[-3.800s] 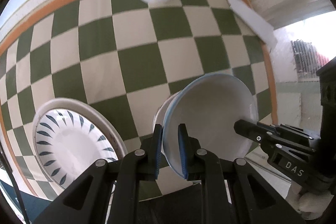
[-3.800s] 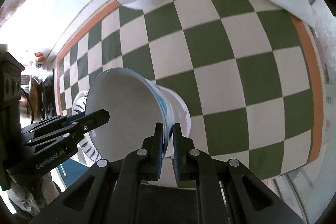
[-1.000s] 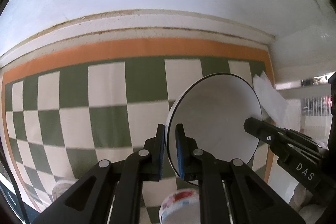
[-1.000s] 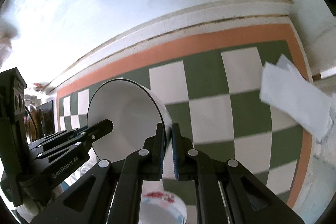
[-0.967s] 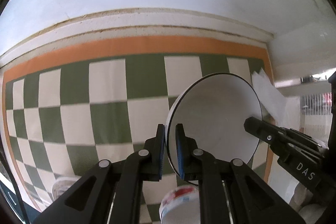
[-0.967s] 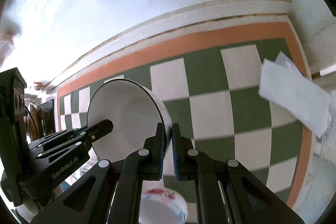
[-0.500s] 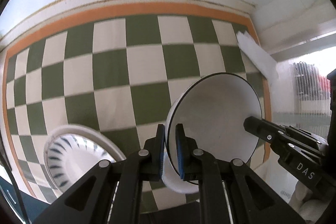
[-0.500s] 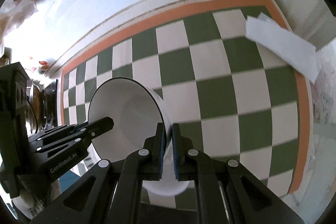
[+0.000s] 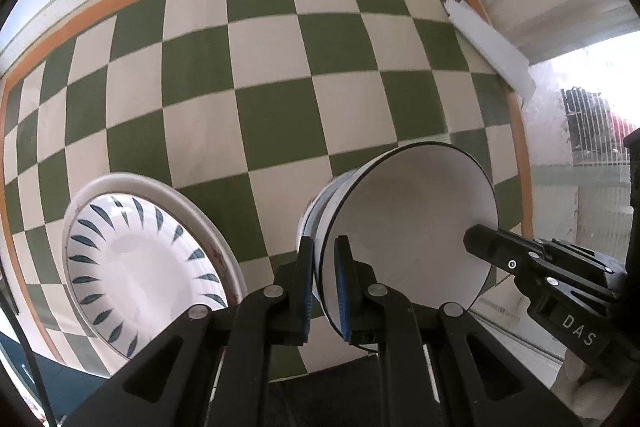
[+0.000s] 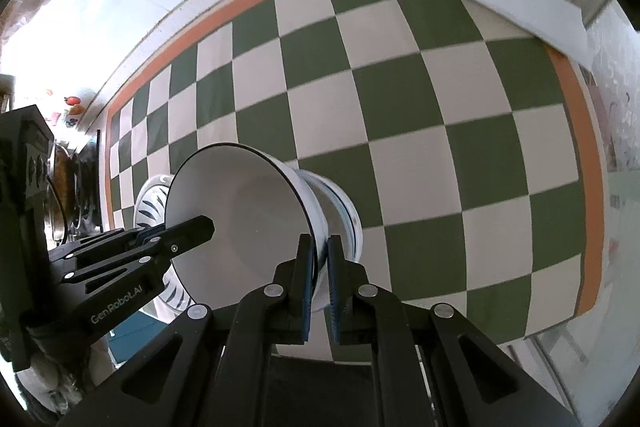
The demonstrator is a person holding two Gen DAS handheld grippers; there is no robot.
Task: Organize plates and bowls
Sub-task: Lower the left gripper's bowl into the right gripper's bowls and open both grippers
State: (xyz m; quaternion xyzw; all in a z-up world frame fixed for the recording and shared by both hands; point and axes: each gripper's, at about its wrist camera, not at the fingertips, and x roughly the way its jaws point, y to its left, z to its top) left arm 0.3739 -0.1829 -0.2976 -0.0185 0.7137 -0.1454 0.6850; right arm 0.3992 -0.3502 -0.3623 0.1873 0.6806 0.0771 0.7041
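Note:
A white bowl with a thin black rim hangs tilted between my two grippers. My left gripper is shut on its near rim, and my right gripper pinches the opposite rim. In the right wrist view the right gripper is shut on the same white bowl, with the left gripper on the far rim. Right under it sits a second bowl with blue bands; I cannot tell whether they touch. A white plate with dark leaf marks lies to the left.
The table wears a green and white checked cloth with an orange border against a white wall. A strip of white paper lies at the far right corner. Beyond the cloth's right edge there is a bright window area.
Both grippers have carried the white bowl back from the wall toward the near side. The blue-banded bowl now sits directly beneath it and the leaf plate has come into view.

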